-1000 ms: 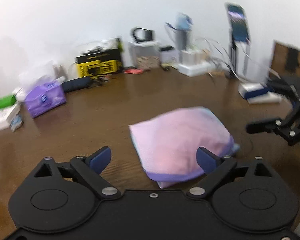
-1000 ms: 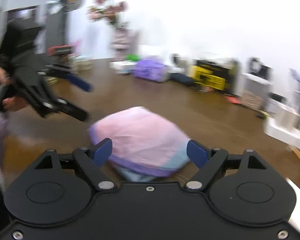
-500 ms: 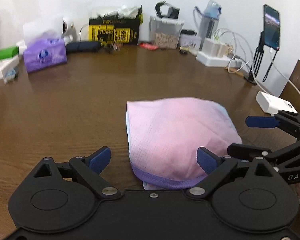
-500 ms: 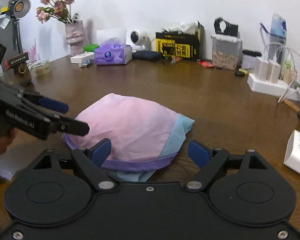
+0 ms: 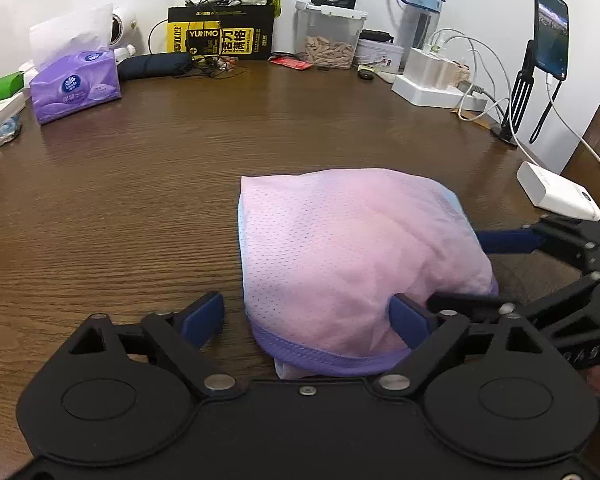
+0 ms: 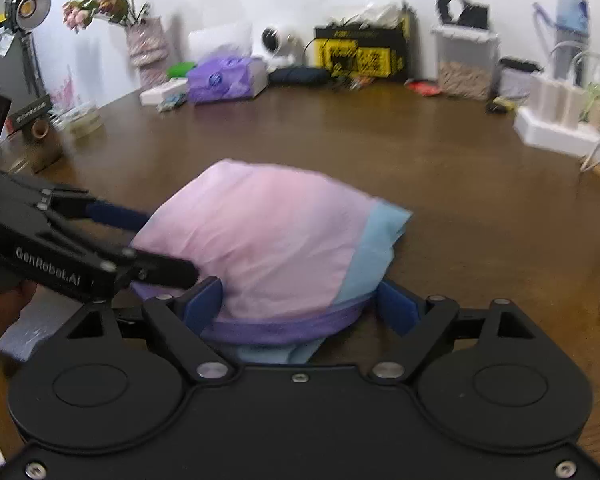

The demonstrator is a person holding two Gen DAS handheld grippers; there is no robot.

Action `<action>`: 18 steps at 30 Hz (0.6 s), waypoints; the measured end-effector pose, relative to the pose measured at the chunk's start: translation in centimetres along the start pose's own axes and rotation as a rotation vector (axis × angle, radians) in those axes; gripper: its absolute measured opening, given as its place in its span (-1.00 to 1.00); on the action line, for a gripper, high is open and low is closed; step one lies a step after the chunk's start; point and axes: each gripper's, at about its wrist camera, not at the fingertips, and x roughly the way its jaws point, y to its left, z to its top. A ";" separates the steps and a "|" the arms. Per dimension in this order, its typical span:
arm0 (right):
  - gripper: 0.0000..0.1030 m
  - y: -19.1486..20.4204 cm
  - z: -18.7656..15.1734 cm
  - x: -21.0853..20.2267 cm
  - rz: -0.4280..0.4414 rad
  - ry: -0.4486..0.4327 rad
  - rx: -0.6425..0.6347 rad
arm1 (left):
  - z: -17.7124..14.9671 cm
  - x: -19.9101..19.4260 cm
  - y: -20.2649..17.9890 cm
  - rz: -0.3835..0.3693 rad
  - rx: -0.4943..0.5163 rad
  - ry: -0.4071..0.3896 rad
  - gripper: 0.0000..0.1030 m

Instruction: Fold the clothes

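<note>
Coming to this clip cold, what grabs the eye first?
A puffy pink garment with purple hem and blue edge sits mid-table on dark wood. Both claws flank it: the left claw has been narrowing, the right claw straddles its hem, neither gripping. Clutter lines the far wall.

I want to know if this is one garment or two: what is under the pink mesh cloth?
Light blue fabric pokes out beneath the pink cloth at its near purple hem and right side. Whether it's separate is hidden.

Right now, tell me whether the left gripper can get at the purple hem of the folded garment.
Probably yes. The left gripper sits right at the purple hem of the pink garment, its jaws just closing with the cloth between them. The right gripper crowds one side but doesn't block it.
</note>
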 end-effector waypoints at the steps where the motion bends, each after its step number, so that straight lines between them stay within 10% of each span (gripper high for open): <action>1: 0.65 0.3 0.0 0.1 -0.007 0.000 -0.020 | 0.0 0.0 -0.1 -0.003 -0.004 -0.006 0.33; 7: -0.05 2.0 0.1 0.2 -0.001 -0.010 -0.079 | 0.2 0.1 -0.5 -0.056 -0.041 -0.010 -0.48; 11: -0.47 2.8 -0.1 0.0 0.006 -0.024 -0.092 | 0.1 0.2 -1.0 -0.064 -0.043 -0.025 -0.62; 18: -0.54 4.5 1.1 -0.8 0.015 -0.069 -0.098 | 1.5 -1.5 -0.1 -0.079 -0.035 -0.056 -0.72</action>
